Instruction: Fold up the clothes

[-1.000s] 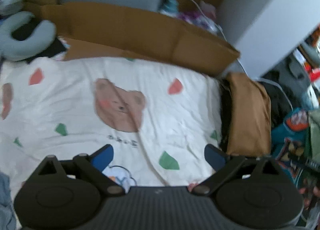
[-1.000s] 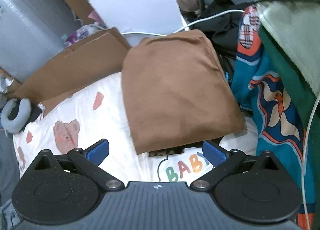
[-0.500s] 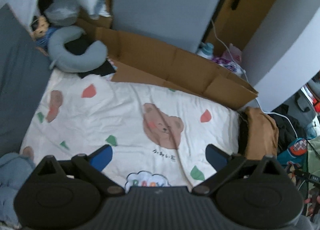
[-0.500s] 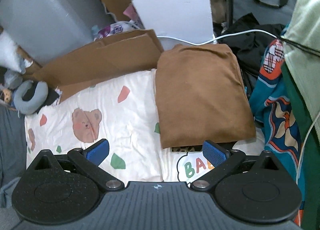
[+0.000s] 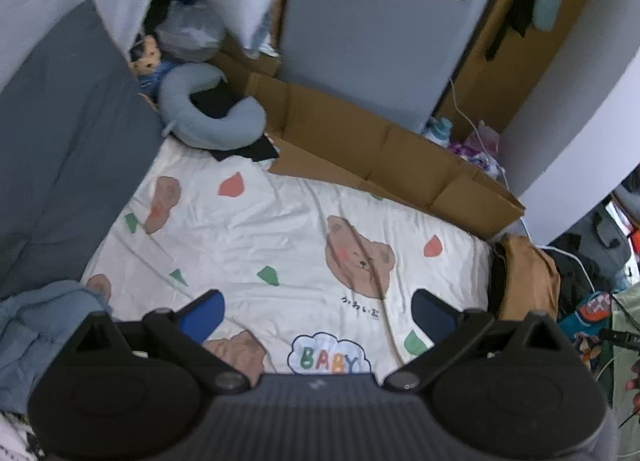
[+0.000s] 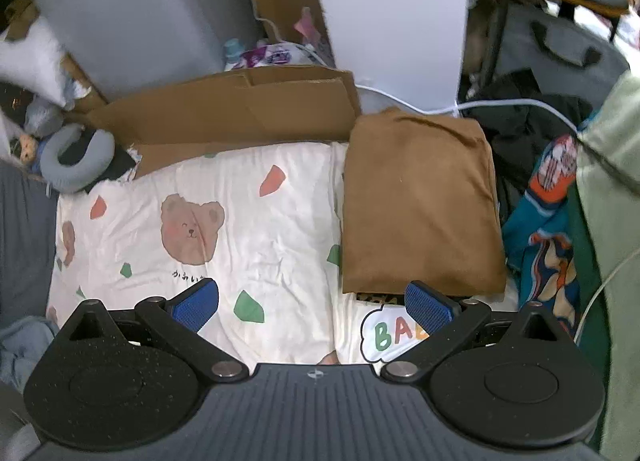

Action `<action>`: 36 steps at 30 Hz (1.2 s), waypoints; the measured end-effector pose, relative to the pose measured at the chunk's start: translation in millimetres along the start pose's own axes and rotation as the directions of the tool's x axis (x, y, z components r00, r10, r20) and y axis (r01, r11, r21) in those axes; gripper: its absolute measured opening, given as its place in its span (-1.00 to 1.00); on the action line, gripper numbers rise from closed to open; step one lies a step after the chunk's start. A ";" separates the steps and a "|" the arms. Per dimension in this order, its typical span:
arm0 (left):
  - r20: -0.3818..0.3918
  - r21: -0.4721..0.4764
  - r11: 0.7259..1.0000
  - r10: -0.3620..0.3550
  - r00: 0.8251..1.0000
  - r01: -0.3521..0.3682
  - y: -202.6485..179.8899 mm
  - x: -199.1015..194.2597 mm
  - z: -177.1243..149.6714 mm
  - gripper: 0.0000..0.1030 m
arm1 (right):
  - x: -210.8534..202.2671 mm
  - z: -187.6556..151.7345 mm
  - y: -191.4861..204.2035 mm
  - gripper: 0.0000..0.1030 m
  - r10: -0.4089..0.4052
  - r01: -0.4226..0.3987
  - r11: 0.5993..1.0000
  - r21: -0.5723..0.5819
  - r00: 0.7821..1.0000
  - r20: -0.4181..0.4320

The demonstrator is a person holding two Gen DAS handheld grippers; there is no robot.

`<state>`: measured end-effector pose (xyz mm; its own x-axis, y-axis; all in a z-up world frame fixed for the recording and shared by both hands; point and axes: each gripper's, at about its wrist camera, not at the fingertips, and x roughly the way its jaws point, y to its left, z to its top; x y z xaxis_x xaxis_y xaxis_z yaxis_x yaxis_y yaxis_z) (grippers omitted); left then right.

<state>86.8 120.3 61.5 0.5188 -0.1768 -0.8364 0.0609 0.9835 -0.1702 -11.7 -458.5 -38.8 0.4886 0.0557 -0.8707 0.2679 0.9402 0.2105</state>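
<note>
Both grippers had pulled back and up, widening the view. Left gripper and right gripper hung released, jaws spread, empty. Folded brown garment lay flat, neat-edged, at the bear-print sheet's right edge, hiding something dark underneath. Blue clothing cut off lower left.

Soft, dim indoor light is falling evenly, casting faint shadows. Fisheye curving is bending edges around the bear-print sheet, and the left view is blurring slightly.
</note>
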 end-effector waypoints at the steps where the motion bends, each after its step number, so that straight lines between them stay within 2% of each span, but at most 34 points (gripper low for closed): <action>1: 0.001 0.000 1.000 0.006 1.000 -0.006 2.5 -3.3 -2.2 0.96 | -1.8 2.2 5.5 0.99 -0.003 0.003 1.000 -0.025 1.000 -0.003; 4: 0.017 -0.006 1.000 0.024 1.000 -0.024 9.2 -15.8 -10.0 0.96 | -7.3 13.9 22.2 0.99 -0.015 0.014 0.997 -0.075 1.000 -0.011; 8: 0.039 -0.022 0.999 0.043 0.998 -0.042 16.5 -27.8 -18.8 0.99 | -20.7 30.3 49.5 0.99 0.018 -0.018 0.994 -0.108 1.000 -0.003; 14: 0.018 -0.037 0.998 0.060 0.998 -0.060 26.4 -25.5 -29.8 0.99 | -37.0 52.2 104.0 0.99 0.042 -0.039 0.987 -0.155 0.999 0.015; 31: 0.013 -0.071 0.997 0.012 1.000 -0.011 17.0 -16.0 -61.9 0.99 | -59.1 44.8 261.8 0.99 0.167 -0.165 0.945 -0.281 0.986 -0.016; 36: 0.014 -0.094 0.995 0.039 0.999 -0.037 18.6 -11.9 -76.1 0.99 | -56.6 28.7 292.5 0.99 0.172 -0.172 0.938 -0.301 0.985 -0.025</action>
<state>16.9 137.8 28.6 0.5327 -0.1378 -0.8350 -0.0387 0.9817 -0.1867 62.8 -196.3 84.9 0.5064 0.2251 -0.8324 -0.0826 0.9736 0.2129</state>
